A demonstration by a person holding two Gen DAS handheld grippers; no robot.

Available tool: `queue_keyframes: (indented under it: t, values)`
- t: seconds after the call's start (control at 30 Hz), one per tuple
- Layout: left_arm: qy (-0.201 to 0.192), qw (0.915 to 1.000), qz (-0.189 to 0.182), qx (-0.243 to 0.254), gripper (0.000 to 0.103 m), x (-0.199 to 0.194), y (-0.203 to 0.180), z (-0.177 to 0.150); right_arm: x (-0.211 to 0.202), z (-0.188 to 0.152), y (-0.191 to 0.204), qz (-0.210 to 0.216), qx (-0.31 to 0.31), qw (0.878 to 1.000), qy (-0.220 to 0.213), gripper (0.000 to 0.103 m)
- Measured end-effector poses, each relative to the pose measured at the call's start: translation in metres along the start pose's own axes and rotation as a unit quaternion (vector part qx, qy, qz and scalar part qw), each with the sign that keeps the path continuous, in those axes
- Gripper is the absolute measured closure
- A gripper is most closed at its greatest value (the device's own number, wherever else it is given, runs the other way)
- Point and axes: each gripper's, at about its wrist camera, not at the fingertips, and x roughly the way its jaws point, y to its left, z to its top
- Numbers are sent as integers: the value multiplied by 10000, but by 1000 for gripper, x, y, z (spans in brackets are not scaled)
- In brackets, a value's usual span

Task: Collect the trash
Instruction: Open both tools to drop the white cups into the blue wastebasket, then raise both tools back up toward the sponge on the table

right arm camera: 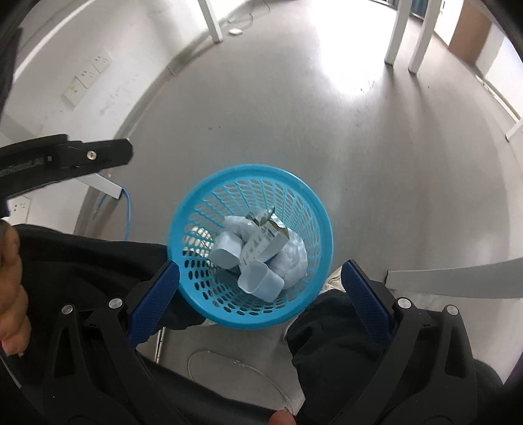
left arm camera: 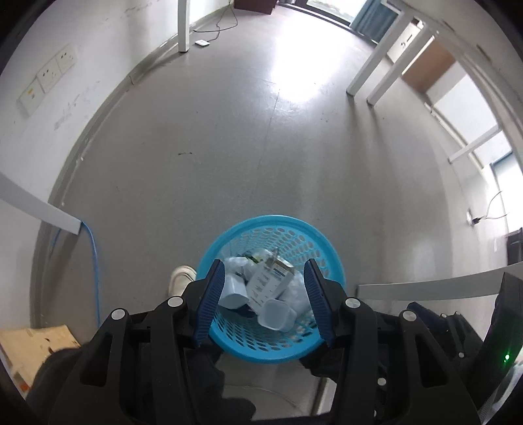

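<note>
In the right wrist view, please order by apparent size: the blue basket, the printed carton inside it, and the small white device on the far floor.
Largest to smallest as they look:
1. blue basket
2. printed carton
3. white device, though it lies much farther from the camera, so its true size is unsure.

Below me the smooth grey floor [right arm camera: 376,157] carries a round blue perforated plastic basket [right arm camera: 307,193]. A thin blue cable [right arm camera: 126,212] and a white table leg [right arm camera: 214,23] also rest on it.
</note>
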Motion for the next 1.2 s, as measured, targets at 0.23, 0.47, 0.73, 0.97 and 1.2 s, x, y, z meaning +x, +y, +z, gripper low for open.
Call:
queue_keyframes:
  t: [0.23, 0.47, 0.73, 0.97, 1.2]
  values:
    - [-188, 9993, 247, 196, 42, -20, -5, -19, -30, -20, 12, -258, -169, 9994, -141, 8]
    - [-359, 9982, 252, 410, 38, -48, -5, -37, -69, -42, 6, 8, 88, 9988, -491, 8]
    - [-1324, 9849, 389, 1045, 27, -111, -27, -69, -124, -70, 1, 162, 349, 9939, -1032, 8]
    - [-1604, 9784, 125, 1302, 19, -151, -35, -97, -172, -88, 9, 161, 260, 9896, -1404, 8]
    - [-1807, 9726, 46, 1460, 12, -186, -43, -114, -228, -103, 21, 167, 132, 9814, -1905, 8]
